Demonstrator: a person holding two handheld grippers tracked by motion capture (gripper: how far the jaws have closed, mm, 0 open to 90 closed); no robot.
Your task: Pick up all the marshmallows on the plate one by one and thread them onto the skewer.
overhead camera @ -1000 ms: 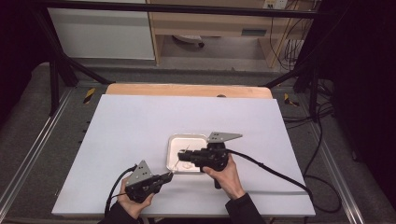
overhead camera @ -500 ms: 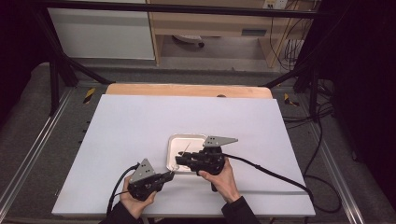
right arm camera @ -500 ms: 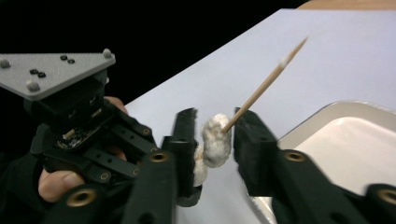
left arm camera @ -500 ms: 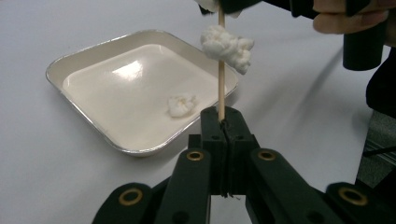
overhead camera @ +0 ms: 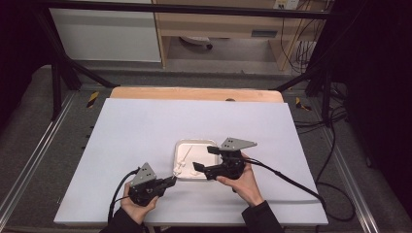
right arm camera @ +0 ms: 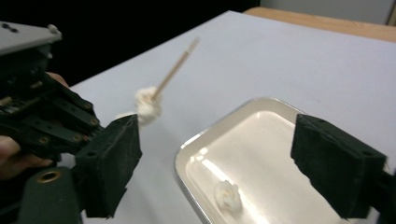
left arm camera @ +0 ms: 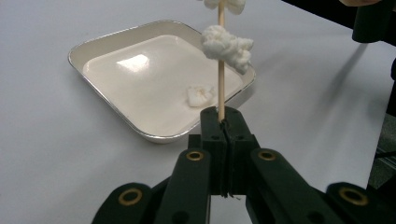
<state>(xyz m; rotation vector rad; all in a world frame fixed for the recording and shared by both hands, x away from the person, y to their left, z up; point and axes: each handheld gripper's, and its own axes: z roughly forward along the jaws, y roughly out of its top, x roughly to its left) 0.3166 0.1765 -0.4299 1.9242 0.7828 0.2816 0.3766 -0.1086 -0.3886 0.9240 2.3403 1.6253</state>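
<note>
While the left gripper [left arm camera: 222, 122] has its two black jaws pressed together on the bottom end of a thin wooden skewer [left arm camera: 220, 70], the stick rises straight up from the clamp with a white marshmallow piece [left arm camera: 227, 45] threaded partway along it and another at the very top edge of the left gripper view. Across from it, the right gripper [right arm camera: 212, 170] has just been opening: its jaws stand wide apart with nothing between them, one pad on each side of the near corner of the white tray [right arm camera: 187, 149]. In that tray lies one loose marshmallow bit [right arm camera: 227, 194], small and pale against the glossy bottom; the left gripper view shows it near the tray's close rim. From the high view the tray sits near the middle of the white table [overhead camera: 145, 126], the right gripper reaching over it from its right side, the left gripper just off the tray's near left corner with the skewer slanting over the tray. The work in hand looks like threading marshmallow pieces onto the stick, and the step now seems to be between pieces: one just let go, the next to fetch. That next move would call for lowering the open jaws around the loose bit, pinching it gently so it does not squash, then lining it up with the skewer's free tip while the left hand keeps the stick steady.
</note>
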